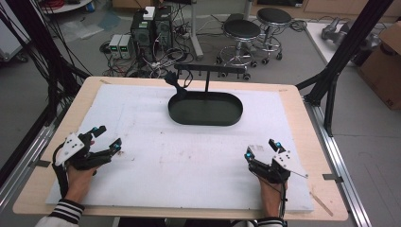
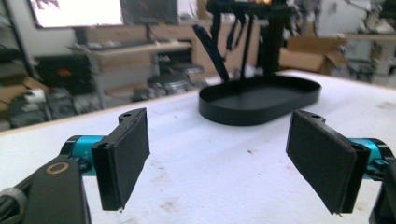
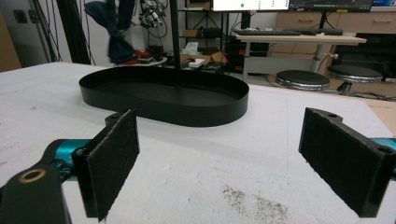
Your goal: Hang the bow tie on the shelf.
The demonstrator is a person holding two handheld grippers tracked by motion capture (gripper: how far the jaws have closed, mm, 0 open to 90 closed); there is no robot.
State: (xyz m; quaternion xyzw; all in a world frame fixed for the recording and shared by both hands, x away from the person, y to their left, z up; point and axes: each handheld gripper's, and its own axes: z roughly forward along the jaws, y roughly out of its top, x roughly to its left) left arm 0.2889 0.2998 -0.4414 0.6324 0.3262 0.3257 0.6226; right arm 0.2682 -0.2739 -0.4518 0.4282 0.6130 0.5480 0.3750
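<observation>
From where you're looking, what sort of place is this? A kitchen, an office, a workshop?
Most likely a lab or workshop set up for recording. The table sits inside a black metal frame, computer towers with tangled cables stand on the floor behind it, and round stools and desks with monitors fill the room beyond.

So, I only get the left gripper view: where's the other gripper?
Observer: The right gripper sits at the near right of the white mat, jaws open, nothing between them.
Operator: And that blurry thing dangling over the tray?
Observer: The right gripper view shows it as a dark blue cloth, hanging from the rack at one end of the tray.
Operator: Is the mat clean over there?
Observer: No, dark specks lie just ahead of the right jaws.
</observation>
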